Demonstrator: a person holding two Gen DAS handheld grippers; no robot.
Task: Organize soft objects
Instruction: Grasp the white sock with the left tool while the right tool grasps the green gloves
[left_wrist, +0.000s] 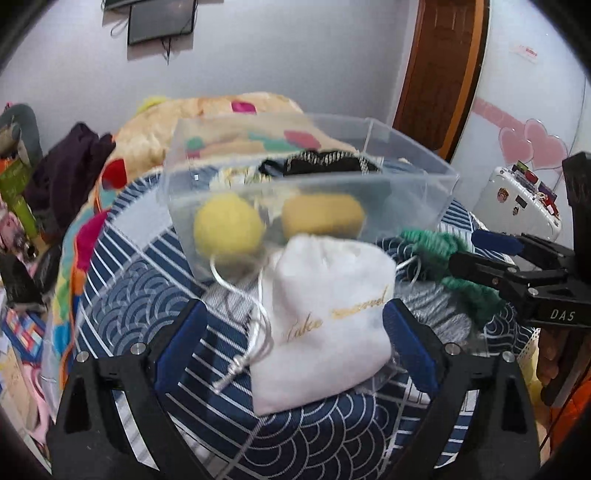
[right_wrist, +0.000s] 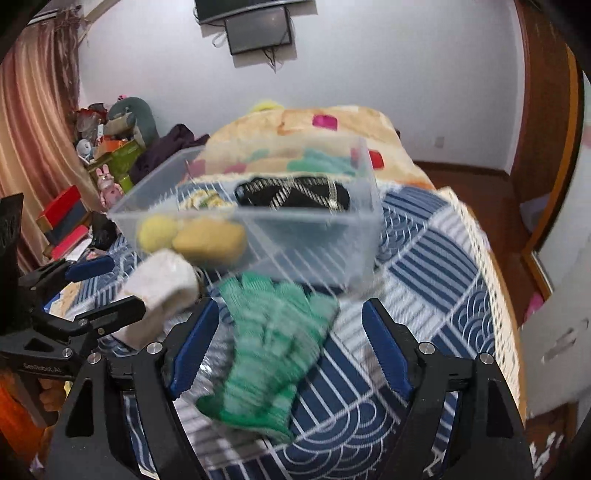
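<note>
A clear plastic bin (left_wrist: 413, 192) (right_wrist: 365, 225) stands on the blue patterned bed cover. It holds a yellow ball (left_wrist: 229, 225) (right_wrist: 157, 232), a tan sponge (left_wrist: 323, 214) (right_wrist: 210, 238) and a black patterned cloth (left_wrist: 328, 162) (right_wrist: 295, 194). A white drawstring pouch (left_wrist: 328, 317) (right_wrist: 162, 291) lies in front of the bin, between the fingers of my open left gripper (left_wrist: 295, 347) (right_wrist: 99, 291). A green knit glove (right_wrist: 273, 343) (left_wrist: 439, 243) lies to its right, between the fingers of my open right gripper (right_wrist: 288, 347) (left_wrist: 476, 251). Neither gripper touches its object.
A folded colourful blanket (left_wrist: 155, 125) (right_wrist: 332, 125) lies behind the bin. Dark clothing (left_wrist: 70, 166) and cluttered boxes and toys (right_wrist: 107, 155) sit at the left. A white case (left_wrist: 517, 203) stands at the right. The bed edge (right_wrist: 491, 295) drops to a wooden floor.
</note>
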